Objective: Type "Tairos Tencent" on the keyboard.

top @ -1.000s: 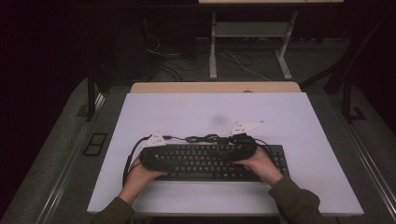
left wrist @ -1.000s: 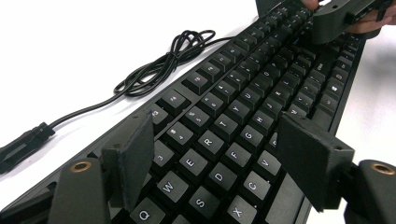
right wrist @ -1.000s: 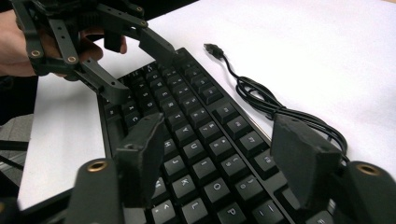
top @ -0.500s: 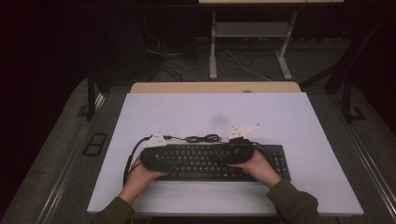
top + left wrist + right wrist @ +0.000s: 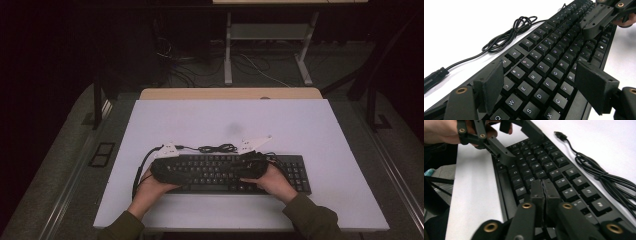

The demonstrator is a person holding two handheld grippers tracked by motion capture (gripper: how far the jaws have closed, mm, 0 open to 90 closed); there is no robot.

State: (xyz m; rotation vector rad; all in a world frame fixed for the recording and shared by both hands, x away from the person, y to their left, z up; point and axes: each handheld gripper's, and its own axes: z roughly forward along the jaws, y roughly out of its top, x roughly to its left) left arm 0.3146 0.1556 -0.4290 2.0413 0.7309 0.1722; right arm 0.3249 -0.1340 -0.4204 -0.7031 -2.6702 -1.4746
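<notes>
A black keyboard (image 5: pixel 290 172) lies along the near part of the white table (image 5: pixel 225 117). Its black cable (image 5: pixel 217 148) is coiled just behind it. My left gripper (image 5: pixel 175 170) is over the keyboard's left end. In the left gripper view, the left gripper (image 5: pixel 541 80) stands open, one jaw at the back edge and one at the front edge, keys between them. My right gripper (image 5: pixel 245 167) is over the middle keys. Its jaws have just been closing and now the right gripper (image 5: pixel 543 186) is shut with nothing between them, tips down on the keys.
The cable's plug (image 5: pixel 560 135) lies loose on the table past the keyboard. A wooden strip (image 5: pixel 230 93) borders the table's far edge. Behind it are a metal stand (image 5: pixel 270 32) and floor cables (image 5: pixel 175 75). Bare table lies right of the keyboard.
My right hand has slid a little left along the keyboard, toward its middle. The left hand has stayed where it was.
</notes>
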